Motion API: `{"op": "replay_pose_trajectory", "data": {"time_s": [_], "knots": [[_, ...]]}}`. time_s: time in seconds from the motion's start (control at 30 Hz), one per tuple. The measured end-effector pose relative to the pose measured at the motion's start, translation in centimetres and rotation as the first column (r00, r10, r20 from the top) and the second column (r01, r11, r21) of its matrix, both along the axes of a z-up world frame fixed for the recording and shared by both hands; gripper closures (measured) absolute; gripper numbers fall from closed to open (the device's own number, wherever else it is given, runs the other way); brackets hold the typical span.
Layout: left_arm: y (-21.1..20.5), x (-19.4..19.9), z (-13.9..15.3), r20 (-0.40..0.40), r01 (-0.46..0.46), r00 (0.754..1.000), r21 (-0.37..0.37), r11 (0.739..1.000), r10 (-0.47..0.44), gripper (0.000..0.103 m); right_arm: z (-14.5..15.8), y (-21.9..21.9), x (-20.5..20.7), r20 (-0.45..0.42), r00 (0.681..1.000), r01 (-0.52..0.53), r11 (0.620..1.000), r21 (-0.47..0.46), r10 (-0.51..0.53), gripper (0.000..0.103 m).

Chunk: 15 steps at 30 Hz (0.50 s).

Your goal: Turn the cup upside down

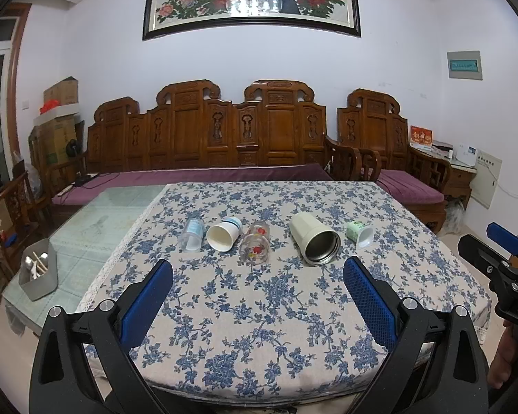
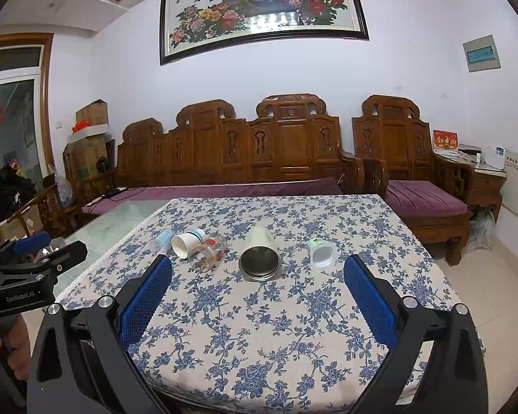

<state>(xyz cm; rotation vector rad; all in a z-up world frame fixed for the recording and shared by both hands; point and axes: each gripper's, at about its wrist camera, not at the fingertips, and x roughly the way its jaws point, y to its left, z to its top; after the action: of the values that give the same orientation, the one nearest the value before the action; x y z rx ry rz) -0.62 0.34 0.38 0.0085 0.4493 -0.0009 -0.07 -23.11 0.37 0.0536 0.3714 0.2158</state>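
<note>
We're at the start: five cups (image 1: 320, 241) lie sideways, untouched; left gripper (image 1: 257, 295) and right gripper (image 2: 257, 293) both spread wide, empty.

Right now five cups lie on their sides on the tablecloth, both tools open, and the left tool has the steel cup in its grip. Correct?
Not quite. The left tool holds nothing: the left wrist view shows the steel cup lying untouched beyond its open fingers. The rest stands: five cups on their sides on the tablecloth, right tool open too.

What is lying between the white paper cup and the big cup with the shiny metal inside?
A clear glass with red flowers lies on its side between the paper cup and the metal-lined cup. Both wrist views show it.
</note>
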Motion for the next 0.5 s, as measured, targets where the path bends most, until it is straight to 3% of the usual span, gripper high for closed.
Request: {"op": "replay_pose_trajectory", "data": {"time_s": [0.5], "knots": [[-0.19,0.19,-0.04,0.000,0.003,1.000,0.000,1.000,-0.003,0.008,-0.09,0.01,0.05,0.000,1.000,0.000,1.000,-0.001,0.000,0.003]]}}
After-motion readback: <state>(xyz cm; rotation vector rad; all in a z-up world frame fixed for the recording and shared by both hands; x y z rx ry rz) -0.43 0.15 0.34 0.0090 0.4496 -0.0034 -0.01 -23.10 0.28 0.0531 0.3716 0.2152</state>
